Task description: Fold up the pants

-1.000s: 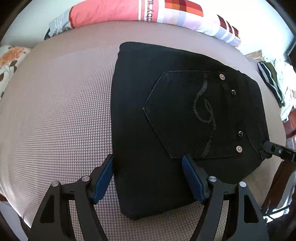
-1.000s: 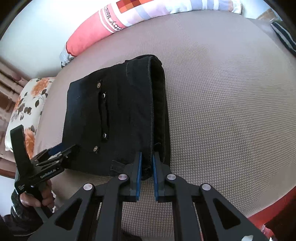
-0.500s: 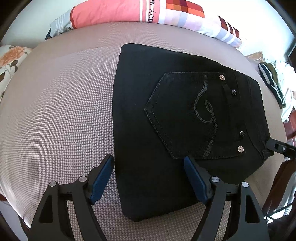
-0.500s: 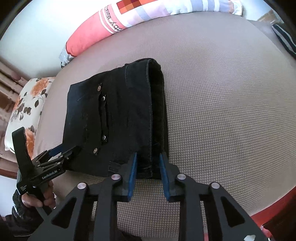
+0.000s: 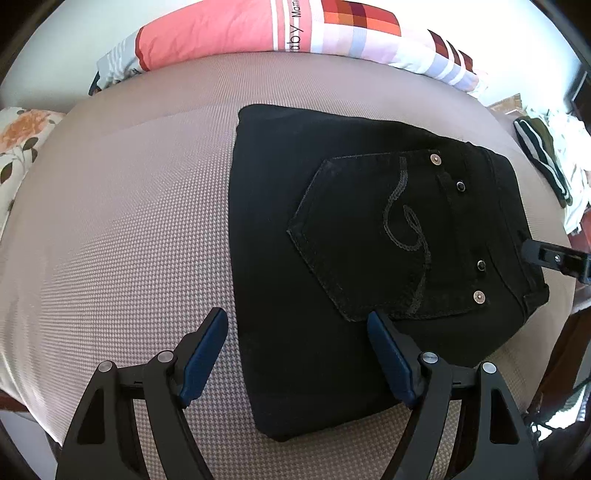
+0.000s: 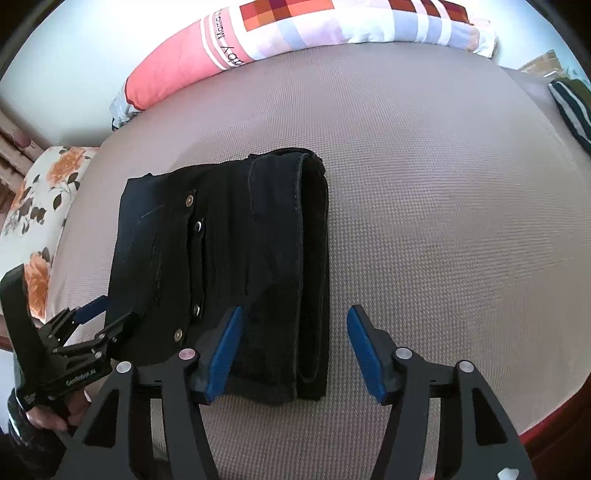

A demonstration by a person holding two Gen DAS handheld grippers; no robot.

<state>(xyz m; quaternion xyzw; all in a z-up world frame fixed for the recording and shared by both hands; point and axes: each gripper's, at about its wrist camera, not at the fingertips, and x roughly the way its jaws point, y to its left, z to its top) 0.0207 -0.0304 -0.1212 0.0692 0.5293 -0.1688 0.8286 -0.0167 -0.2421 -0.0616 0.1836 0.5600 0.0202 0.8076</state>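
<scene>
Both tools (image 5: pixel 297 332) (image 6: pixel 293 332) wide apart, empty.

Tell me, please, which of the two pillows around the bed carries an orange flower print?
The floral pillow at the left edge of the bed, white with orange blossoms. The long pillow along the far edge has pink, stripes and coloured checks instead.

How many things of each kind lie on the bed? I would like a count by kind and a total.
Folded black pants: 1
Long pink patchwork bolster: 1
Floral pillow: 1
Striped dark garment: 1
Total: 4
Both grippers, left gripper and right gripper, are open.
</scene>
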